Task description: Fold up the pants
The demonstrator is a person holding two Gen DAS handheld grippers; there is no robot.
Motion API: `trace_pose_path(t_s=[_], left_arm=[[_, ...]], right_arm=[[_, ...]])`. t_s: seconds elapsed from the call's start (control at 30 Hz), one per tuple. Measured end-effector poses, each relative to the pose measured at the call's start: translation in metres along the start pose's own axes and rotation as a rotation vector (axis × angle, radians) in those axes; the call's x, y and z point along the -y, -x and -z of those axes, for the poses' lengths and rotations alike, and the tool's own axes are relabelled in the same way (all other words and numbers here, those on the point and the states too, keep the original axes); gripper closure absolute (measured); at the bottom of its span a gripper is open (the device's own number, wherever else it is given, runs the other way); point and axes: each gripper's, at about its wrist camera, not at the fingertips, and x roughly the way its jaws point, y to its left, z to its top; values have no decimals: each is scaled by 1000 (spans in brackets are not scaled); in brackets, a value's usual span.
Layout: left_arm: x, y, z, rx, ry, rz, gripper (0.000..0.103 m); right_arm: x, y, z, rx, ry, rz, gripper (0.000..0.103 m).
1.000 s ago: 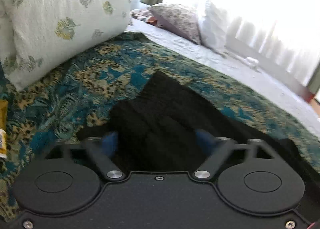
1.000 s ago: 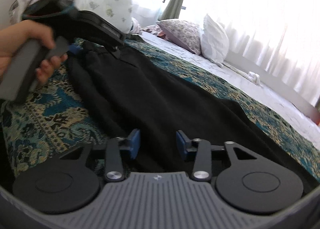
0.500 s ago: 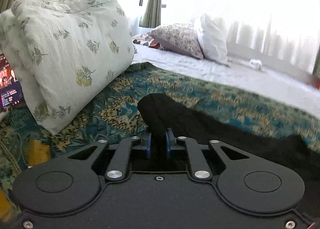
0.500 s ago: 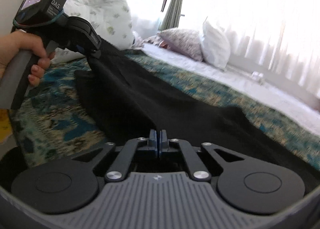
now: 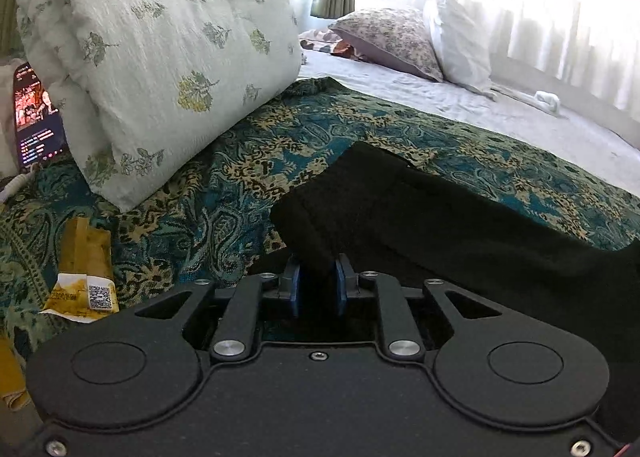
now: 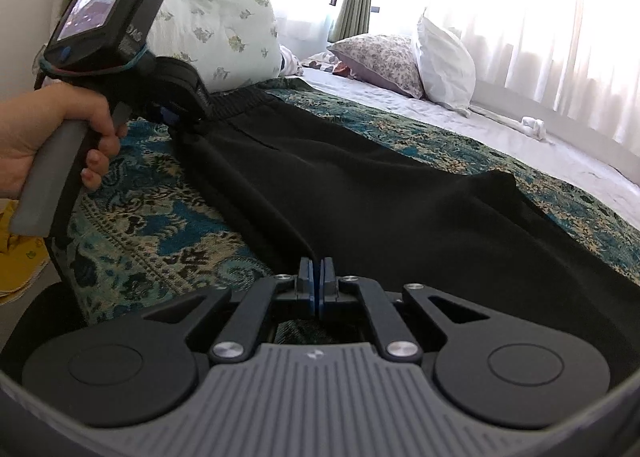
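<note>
Black pants (image 6: 360,193) lie stretched across a teal and gold patterned bedspread (image 6: 152,225). My left gripper (image 5: 318,285) is shut on the pants (image 5: 400,213) at the waistband end, the cloth bunched between its blue pads. In the right wrist view the left gripper (image 6: 176,115) shows at the far left, held by a hand and pinching the waistband. My right gripper (image 6: 318,277) is shut on the near edge of the pants further down the legs. The cloth hangs taut between the two grippers.
A large folded floral quilt (image 5: 160,57) lies to the left. Pillows (image 5: 400,41) lean by the bright curtained window. A phone (image 5: 36,117) with a lit screen and a yellow packet (image 5: 84,273) lie at the left bed edge. A white sheet (image 5: 520,121) covers the far bed.
Both grippers went from open to shut on the pants a second ago. Since then they have lifted the pinched edge, and the cloth now pulls straight between them.
</note>
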Motion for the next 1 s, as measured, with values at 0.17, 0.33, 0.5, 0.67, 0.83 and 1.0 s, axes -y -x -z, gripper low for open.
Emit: trace_pose_path(t_s=[0.17,0.33,0.5,0.67,0.83,1.0], left_arm=[[6,-3,0,-21,-17,-39,82],[15,7,-1,-15,-16,-51,33],[36,34,-3,76,-22,-47,16],[86,65,10,131,-98,68,16],[153,93,46,139,-237,250,16],[220,115,87,100,-395,410,16]], right_arm=[[0,2,2,-7,23,-22,97],[17,19,-1,23,-61,-97,59],[46,42,3,86,-118,-34,43],[90,59,15,105,-203,127,40],[141,80,42,82,-263,289,40],[198,106,79,24,-334,450,40]])
